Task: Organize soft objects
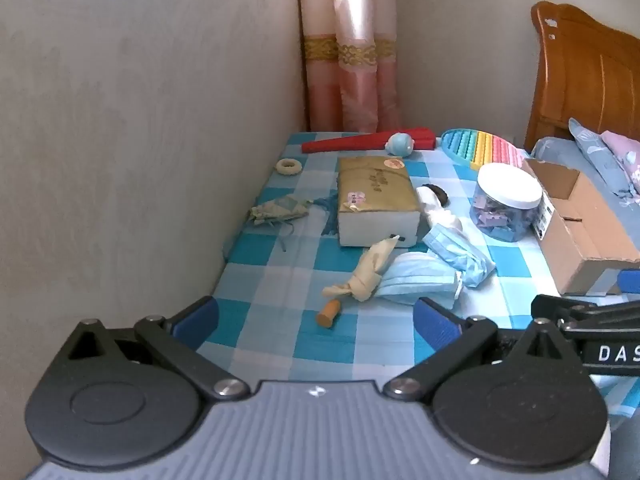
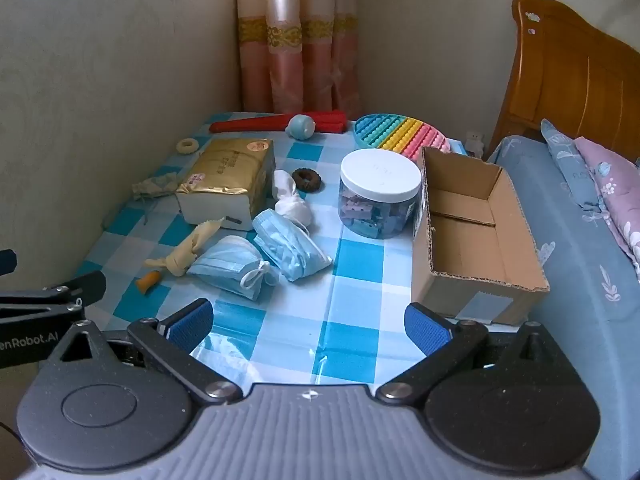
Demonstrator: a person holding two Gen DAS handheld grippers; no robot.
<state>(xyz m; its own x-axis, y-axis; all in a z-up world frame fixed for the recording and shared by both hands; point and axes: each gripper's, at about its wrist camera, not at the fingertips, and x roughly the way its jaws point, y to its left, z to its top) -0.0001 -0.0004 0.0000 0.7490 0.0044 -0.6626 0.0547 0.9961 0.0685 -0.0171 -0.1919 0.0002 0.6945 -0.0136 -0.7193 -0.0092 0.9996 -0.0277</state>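
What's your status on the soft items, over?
Left gripper and right gripper open, empty. Two blue face masks on the checked tablecloth; brown cardboard box empty. Clear white-lidded plastic jar stands between masks and box.

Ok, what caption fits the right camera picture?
Open right hand-held gripper hovers over the checkered table near blue face masks and an empty cardboard box.

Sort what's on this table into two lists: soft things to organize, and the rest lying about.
Job:
blue face masks
white cloth bundle
cream glove
green pouch
cardboard box

Lying about:
plastic jar
gold-wrapped package
rainbow pop toy
red stick
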